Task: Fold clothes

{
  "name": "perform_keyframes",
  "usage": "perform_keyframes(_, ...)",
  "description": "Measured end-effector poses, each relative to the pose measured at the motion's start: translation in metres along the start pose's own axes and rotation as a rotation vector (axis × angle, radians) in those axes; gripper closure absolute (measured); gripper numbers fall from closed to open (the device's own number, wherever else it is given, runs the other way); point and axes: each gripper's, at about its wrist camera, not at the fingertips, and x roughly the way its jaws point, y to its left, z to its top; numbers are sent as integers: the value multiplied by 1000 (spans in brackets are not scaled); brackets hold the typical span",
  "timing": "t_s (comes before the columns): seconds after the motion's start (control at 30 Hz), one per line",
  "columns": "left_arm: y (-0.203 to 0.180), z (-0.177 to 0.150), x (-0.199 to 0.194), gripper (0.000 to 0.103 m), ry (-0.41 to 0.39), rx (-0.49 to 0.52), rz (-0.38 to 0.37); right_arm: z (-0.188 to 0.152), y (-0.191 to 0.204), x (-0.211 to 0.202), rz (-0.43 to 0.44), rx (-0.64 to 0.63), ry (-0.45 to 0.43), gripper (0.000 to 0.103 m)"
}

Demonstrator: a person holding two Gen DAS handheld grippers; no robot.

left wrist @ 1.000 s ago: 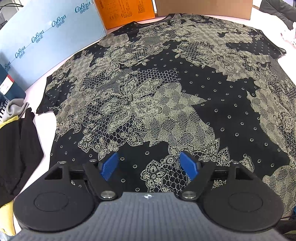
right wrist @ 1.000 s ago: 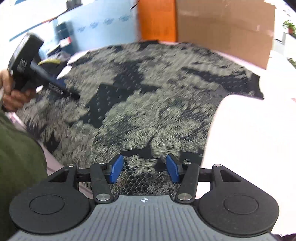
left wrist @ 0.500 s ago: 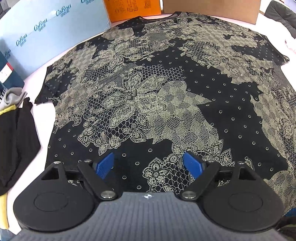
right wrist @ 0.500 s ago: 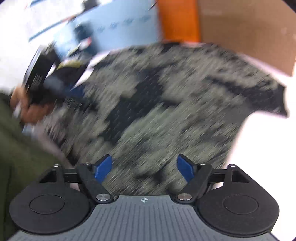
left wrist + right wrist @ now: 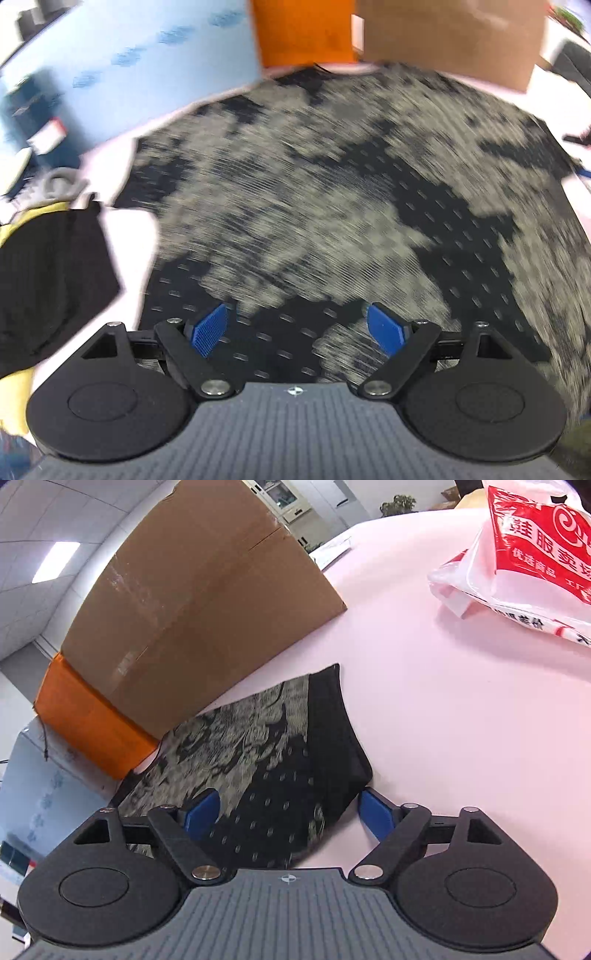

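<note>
A: The black lace-print top [image 5: 332, 206] lies flat on the pink surface [image 5: 461, 709]; its sleeve [image 5: 295, 746] sits between the right claw [image 5: 288, 812] jaws, which are closing, not yet gripping.

B: It should pinch the sleeve's hem squarely. The left claw [image 5: 299, 328] hovers wide open, empty.

A shirt [image 5: 332, 206] lies spread on the bench [image 5: 461, 720], boxes [image 5: 192, 609] standing along its far edge, folded clothes [image 5: 48, 280] to its left and a bag [image 5: 524, 561] far right.
</note>
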Motion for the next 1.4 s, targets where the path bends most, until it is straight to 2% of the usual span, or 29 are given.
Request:
perform_keyframes(0.03, 9, 4, -2, 21, -19, -28, 20, 0, -1, 3, -1, 5, -8, 29)
perform_keyframes(0.1, 30, 12, -1, 21, -56, -85, 56, 2, -2, 9, -24, 2, -8, 54)
perform_keyframes(0.13, 42, 18, 2, 21, -72, -112, 73, 6, -7, 10, -38, 18, -3, 78)
perform_keyframes(0.17, 55, 24, 7, 21, -91, -144, 92, 9, -13, 11, -43, 51, 0, 93)
perform_keyframes(0.2, 68, 32, 14, 21, -111, -184, 107, 10, -18, 12, -45, 86, 2, 96)
perform_keyframes(0.27, 100, 49, 31, 21, -150, -279, 97, 13, -26, 15, -48, 135, 5, 98)
perform_keyframes(0.33, 132, 66, 53, 21, -170, -368, 71, 11, -24, 15, -58, 125, 1, 98)
perform_keyframes(0.4, 158, 81, 77, 21, -142, -447, 70, 7, -24, 13, -60, 148, -9, 98)
perform_keyframes(0.47, 180, 87, 96, 21, -87, -556, 24, 5, -26, 12, -58, 197, -22, 98)
perform_keyframes(0.53, 192, 88, 111, 21, -56, -626, -23, 3, -27, 11, -59, 220, -39, 98)
perform_keyframes(0.73, 212, 80, 153, 21, 54, -825, -53, -4, -20, 12, -86, 230, -74, 98)
perform_keyframes(0.83, 215, 82, 158, 18, 8, -873, -18, -8, -16, 13, -85, 233, -74, 98)
perform_keyframes(0.87, 215, 83, 159, 22, -6, -888, -4, -8, -15, 14, -88, 236, -77, 98)
perform_keyframes(0.9, 214, 84, 160, 47, -17, -889, 14, -9, -15, 14, -90, 242, -82, 98)
perform_keyframes(0.93, 213, 86, 161, 66, -25, -885, 35, -9, -15, 15, -91, 251, -86, 98)
perform_keyframes(0.97, 212, 89, 164, 99, -15, -880, 47, -9, -16, 16, -91, 257, -89, 98)
perform_keyframes(1.03, 210, 94, 166, 99, -1, -885, 47, -8, -16, 17, -94, 266, -97, 98)
perform_keyframes(1.13, 194, 108, 156, 99, -51, -839, 9, -5, -13, 16, -106, 273, -124, 98)
perform_keyframes(1.2, 167, 125, 144, 99, -118, -730, -12, 0, -4, 16, -104, 251, -150, 98)
perform_keyframes(1.23, 145, 135, 139, 99, -157, -632, -15, 3, 5, 18, -98, 219, -157, 98)
perform_keyframes(1.33, 47, 154, 130, 99, -258, -216, -50, 6, 60, 41, -1, 15, -97, 98)
perform_keyframes(1.4, -19, 146, 130, 99, -278, 74, -115, -6, 107, 67, 93, -157, 24, 98)
